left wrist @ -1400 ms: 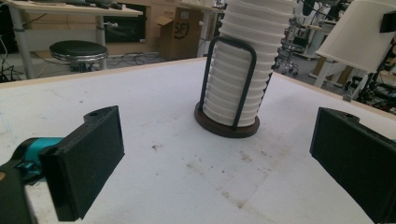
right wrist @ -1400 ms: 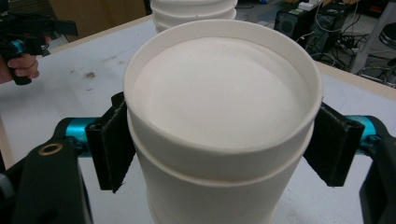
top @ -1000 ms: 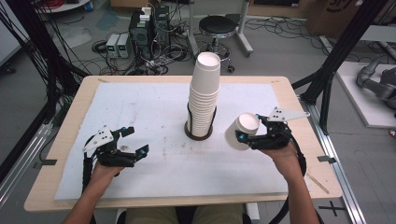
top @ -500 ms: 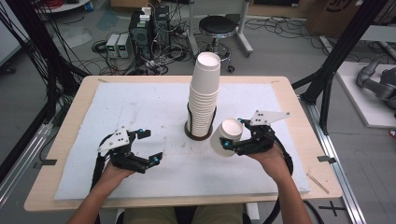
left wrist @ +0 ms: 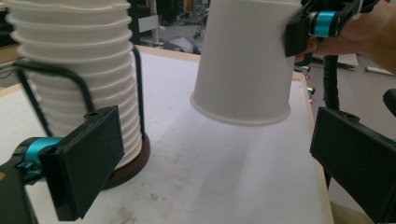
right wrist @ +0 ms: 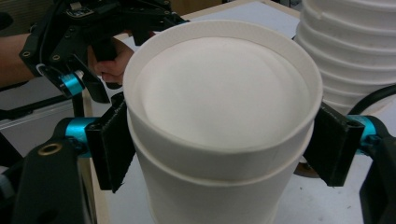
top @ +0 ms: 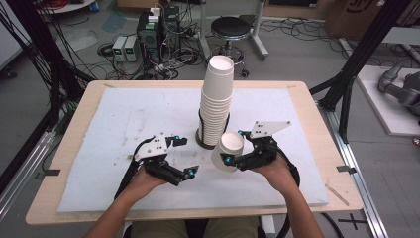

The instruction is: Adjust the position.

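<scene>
A tall stack of white paper cups (top: 217, 101) stands in a black wire holder (top: 202, 141) at the table's middle. My right gripper (top: 236, 158) is shut on a white paper cup (top: 228, 151), held off the table just right of the holder, tilted with its closed bottom up. In the right gripper view the jaws pinch the cup (right wrist: 224, 107) on both sides, and a second rim below hints at two nested cups. My left gripper (top: 187, 156) is open, its jaws pointing toward the cup (left wrist: 245, 60) but apart from it. The stack (left wrist: 74, 70) is beside its left jaw.
A white mat (top: 124, 119) covers most of the wooden table (top: 317, 124). Beyond the far edge stand a stool (top: 229, 27), computer boxes and cables on the floor. Black frame posts rise at both sides.
Both hands have moved inward. The right gripper carried the cup left and nearer the holder, tilting it. The left gripper slid right toward the cup, still open.
</scene>
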`<action>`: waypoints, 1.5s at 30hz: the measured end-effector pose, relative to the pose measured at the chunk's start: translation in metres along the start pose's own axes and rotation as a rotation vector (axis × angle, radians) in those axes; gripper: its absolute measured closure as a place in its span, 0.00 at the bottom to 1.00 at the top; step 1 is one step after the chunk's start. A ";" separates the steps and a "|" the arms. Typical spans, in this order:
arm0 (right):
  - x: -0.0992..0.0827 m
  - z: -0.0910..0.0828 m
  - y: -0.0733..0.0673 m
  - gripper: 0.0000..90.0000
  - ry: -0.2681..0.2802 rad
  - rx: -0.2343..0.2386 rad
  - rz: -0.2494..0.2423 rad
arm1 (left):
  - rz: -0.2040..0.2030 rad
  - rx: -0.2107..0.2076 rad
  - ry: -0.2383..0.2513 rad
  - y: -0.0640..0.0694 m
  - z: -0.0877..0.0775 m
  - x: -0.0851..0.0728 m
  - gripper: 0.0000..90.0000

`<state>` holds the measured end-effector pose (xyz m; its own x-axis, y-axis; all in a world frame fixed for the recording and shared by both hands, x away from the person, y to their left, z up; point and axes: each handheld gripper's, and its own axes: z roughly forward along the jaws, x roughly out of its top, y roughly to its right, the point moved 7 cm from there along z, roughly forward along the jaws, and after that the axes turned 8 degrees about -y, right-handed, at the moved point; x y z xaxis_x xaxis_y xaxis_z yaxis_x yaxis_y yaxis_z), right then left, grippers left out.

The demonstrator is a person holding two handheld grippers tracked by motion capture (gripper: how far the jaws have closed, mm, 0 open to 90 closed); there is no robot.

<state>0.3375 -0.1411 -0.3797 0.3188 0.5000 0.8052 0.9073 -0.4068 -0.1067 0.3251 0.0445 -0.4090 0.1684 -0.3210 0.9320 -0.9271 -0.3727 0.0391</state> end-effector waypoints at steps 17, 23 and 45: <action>0.003 0.009 -0.007 0.23 -0.009 0.024 -0.020 | 0.047 -0.030 -0.054 0.014 0.041 0.007 0.03; 0.003 0.010 -0.009 0.23 -0.011 0.027 -0.024 | 0.051 -0.042 -0.051 0.018 0.048 0.008 0.03; 0.006 0.014 -0.015 0.23 0.000 0.046 -0.034 | 0.050 -0.034 -0.067 0.021 0.063 0.007 0.03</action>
<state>0.3298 -0.1218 -0.3816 0.2873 0.5130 0.8089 0.9293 -0.3538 -0.1057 0.3279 -0.0205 -0.4242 0.1428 -0.3960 0.9071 -0.9456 -0.3252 0.0069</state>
